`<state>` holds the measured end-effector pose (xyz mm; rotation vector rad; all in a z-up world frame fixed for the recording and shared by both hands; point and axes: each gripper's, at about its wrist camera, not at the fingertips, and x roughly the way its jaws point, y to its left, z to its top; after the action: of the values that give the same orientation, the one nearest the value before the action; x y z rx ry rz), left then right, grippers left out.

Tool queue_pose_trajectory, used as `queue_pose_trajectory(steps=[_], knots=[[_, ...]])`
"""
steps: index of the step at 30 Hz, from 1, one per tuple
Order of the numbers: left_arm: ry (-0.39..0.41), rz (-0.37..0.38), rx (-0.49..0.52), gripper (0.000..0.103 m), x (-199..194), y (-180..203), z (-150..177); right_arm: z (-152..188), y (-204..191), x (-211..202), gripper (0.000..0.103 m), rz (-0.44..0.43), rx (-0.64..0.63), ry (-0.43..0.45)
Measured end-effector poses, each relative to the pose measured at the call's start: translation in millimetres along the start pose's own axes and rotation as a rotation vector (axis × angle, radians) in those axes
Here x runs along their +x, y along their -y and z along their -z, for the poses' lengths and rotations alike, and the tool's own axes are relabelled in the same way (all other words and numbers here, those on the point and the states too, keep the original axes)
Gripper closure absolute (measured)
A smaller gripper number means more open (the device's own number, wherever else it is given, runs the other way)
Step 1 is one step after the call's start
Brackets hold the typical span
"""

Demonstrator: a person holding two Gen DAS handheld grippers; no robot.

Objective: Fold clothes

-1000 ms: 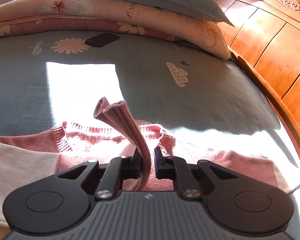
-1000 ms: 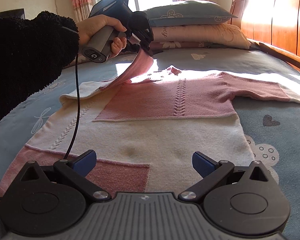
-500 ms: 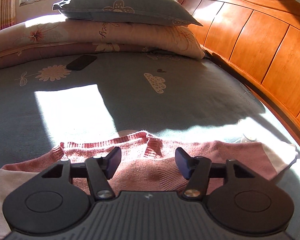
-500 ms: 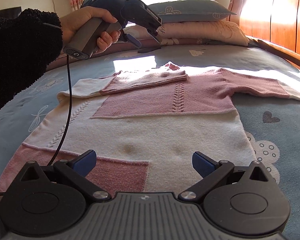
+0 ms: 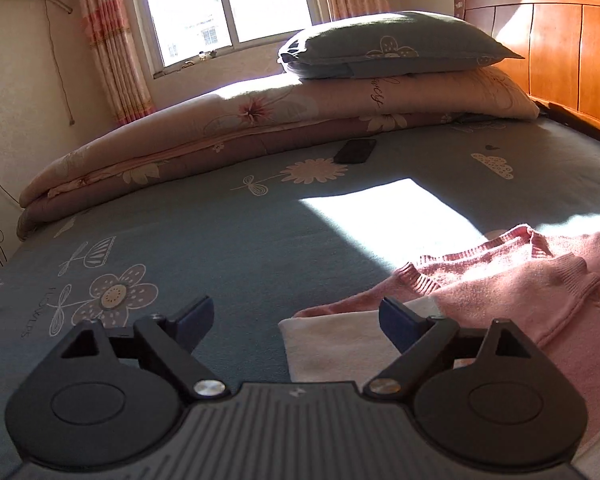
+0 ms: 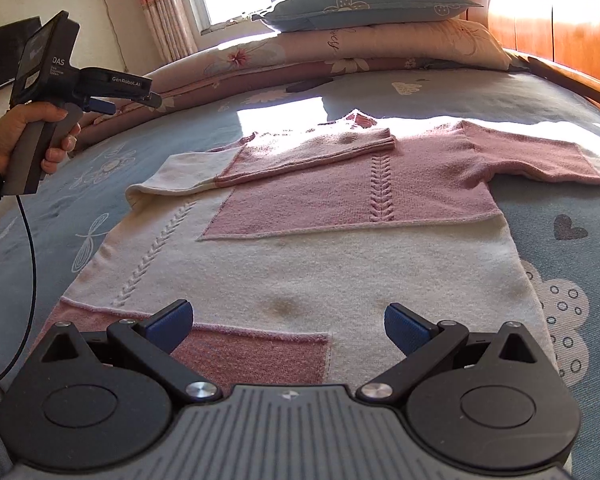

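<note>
Pink and cream knitted wool, a block-patterned sweater (image 6: 340, 240), lies flat on the grey-blue flower-printed bed sheet (image 6: 560, 92), straight ahead of the right tongs (image 6: 288, 324). Its left sleeve (image 6: 268, 156) is folded across the chest, the ribbed cuff resting near the cable stitch down the middle; the right sleeve (image 6: 540, 152) stretches out flat, ahead and to the right of the right tongs. Those tongs stand wide, blue pads apart above the sweater's hem, with nothing between them.

Off to the left of the sweater, the left tongs (image 6: 130, 102) are held up in a hand (image 6: 28, 136) by a grey handle with a black cable hanging from it. Their jaws have just been opening and now stand wide with nothing gripped. In the left wrist view, the left tongs (image 5: 296, 318) hang over the bed sheet, with the folded sleeve's cream corner just ahead of the right-hand finger and the pink neckline farther to the right. Far ahead of both tongs lie a small flat black phone (image 5: 355, 151), a rolled pink floral quilt (image 5: 220, 128) and a grey-blue pillow (image 5: 392, 46) on top of it.
</note>
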<state>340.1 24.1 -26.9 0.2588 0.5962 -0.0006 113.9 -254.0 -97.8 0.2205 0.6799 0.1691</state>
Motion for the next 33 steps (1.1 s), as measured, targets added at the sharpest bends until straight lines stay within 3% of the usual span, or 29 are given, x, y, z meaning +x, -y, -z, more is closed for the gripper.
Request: queue_pose_trajectory(steps=[5, 7, 10, 17, 23, 26, 30, 33], knots=[[-0.086, 0.049, -0.009, 0.012, 14.9, -4.1, 62.5, -12.1, 4.2, 5.3, 0.000, 0.019, 0.040, -0.017], [-0.095, 0.032, 0.017, 0.012, 20.9, 1.3, 75.8, -16.5, 5.0, 7.3, 0.000, 0.048, 0.041, -0.019], [-0.064, -0.031, 0.055, 0.012, 26.9, 5.2, 82.2, -21.7, 2.7, 9.8, 0.000, 0.083, 0.021, -0.018], [-0.076, -0.032, 0.012, 0.010, 36.9, -6.6, 86.7, -28.2, -15.5, 19.5, 0.000, 0.108, -0.065, -0.029], [-0.082, -0.001, -0.135, 0.002, 44.0, -25.2, 100.4, -61.3, -24.8, 33.2, 0.004, 0.020, -0.091, -0.005], [-0.096, 0.021, -0.145, 0.001, 46.4, -29.3, 100.4, -95.4, -13.1, 43.7, 0.011, -0.063, 0.001, 0.017], [-0.114, 0.043, -0.161, 0.001, 48.1, -33.7, 100.0, -141.8, 24.5, 77.2, 0.022, -0.155, 0.263, 0.013], [-0.119, 0.048, -0.161, 0.001, 48.6, -34.2, 99.5, -155.3, 57.9, 114.1, 0.033, -0.167, 0.469, -0.016]])
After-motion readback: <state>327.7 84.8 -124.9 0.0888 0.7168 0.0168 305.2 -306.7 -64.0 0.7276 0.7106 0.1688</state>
